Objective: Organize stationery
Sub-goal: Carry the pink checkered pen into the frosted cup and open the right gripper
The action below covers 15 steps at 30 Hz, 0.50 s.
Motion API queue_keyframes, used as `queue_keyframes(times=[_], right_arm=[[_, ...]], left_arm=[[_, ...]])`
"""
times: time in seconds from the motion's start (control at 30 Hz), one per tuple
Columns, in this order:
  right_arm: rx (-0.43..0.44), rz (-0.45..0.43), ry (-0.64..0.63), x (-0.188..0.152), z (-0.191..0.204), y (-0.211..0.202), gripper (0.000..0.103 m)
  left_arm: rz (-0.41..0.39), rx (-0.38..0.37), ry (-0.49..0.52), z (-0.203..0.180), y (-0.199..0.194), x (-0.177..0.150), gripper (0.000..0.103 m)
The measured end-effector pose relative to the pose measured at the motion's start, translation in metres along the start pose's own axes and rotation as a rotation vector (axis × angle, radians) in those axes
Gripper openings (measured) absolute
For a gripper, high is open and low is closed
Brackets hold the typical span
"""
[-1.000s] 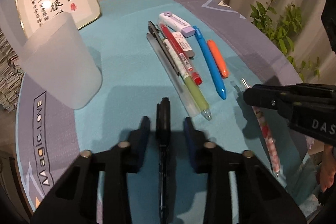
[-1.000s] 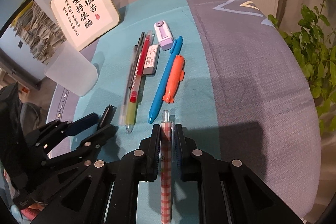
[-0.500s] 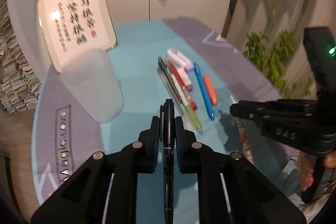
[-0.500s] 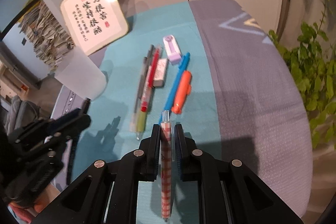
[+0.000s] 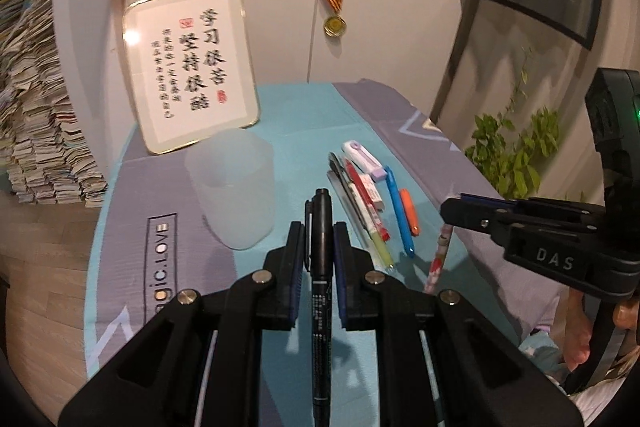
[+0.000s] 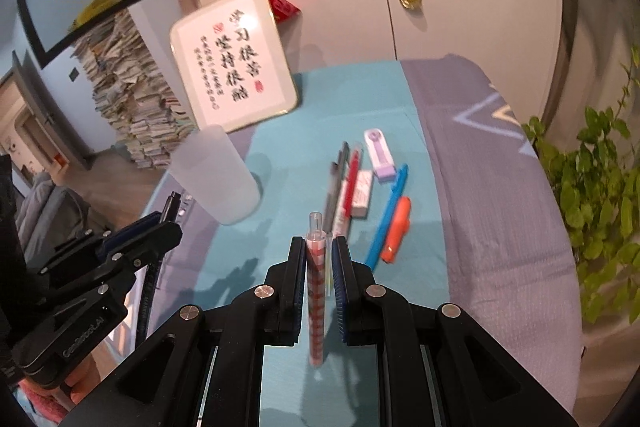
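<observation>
Both claws are loaded here: the left gripper (image 5: 319,227) is clamped tight on a black marker (image 5: 321,267), and the right gripper (image 6: 319,247) is pinched on a red checked pen (image 6: 316,291). Each one runs lengthwise between the fingers, long axis in line with the gripper, tip end poking out ahead toward the far side of the table (image 5: 304,119). The marker's capped end with the clip sticks out past the pads, and the rest trails back under the camera. The pen's clear end pokes out front in the same way. Both are up off the teal mat (image 6: 352,99), not touching it. From the left view the checked pen hangs down at a slant under the right gripper. The frosted cup (image 5: 234,187) stands upright on the mat just left of the marker's front end, in front of a framed calligraphy sign (image 5: 192,67) leaning on the wall. The rest of the stuff lies flat in a row to the right of the cup, all pointing roughly the same way, away from the cameras: a grey pen (image 6: 336,183), a red pen (image 6: 352,183) with an eraser (image 6: 362,195) touching it, a blue pen (image 6: 386,215) and an orange marker (image 6: 396,231) just beside it, and a white and purple correction tape (image 6: 380,155) at the far end. There's a plant (image 6: 592,195) off the table's right edge
</observation>
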State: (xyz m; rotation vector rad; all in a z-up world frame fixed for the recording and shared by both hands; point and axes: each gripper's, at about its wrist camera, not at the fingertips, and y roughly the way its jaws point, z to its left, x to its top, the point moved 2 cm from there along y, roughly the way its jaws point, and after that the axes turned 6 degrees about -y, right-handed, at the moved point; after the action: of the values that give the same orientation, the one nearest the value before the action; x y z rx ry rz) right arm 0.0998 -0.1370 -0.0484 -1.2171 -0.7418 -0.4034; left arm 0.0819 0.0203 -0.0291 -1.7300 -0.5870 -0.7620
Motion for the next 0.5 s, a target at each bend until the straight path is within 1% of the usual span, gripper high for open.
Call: queue_keyframes(times=[0.23, 0.5], right_arm=[[0.031, -0.045, -0.02, 0.022, 0.021, -0.008, 0.014], [0.086, -0.145, -0.08, 0.074, 0.063, -0.018, 0.014]], left_arm=[[-0.047, 0.042, -0.056, 0.028, -0.013, 0.002, 0.012], [-0.084, 0.049, -0.089, 0.052, -0.026, 0.003, 0.012]])
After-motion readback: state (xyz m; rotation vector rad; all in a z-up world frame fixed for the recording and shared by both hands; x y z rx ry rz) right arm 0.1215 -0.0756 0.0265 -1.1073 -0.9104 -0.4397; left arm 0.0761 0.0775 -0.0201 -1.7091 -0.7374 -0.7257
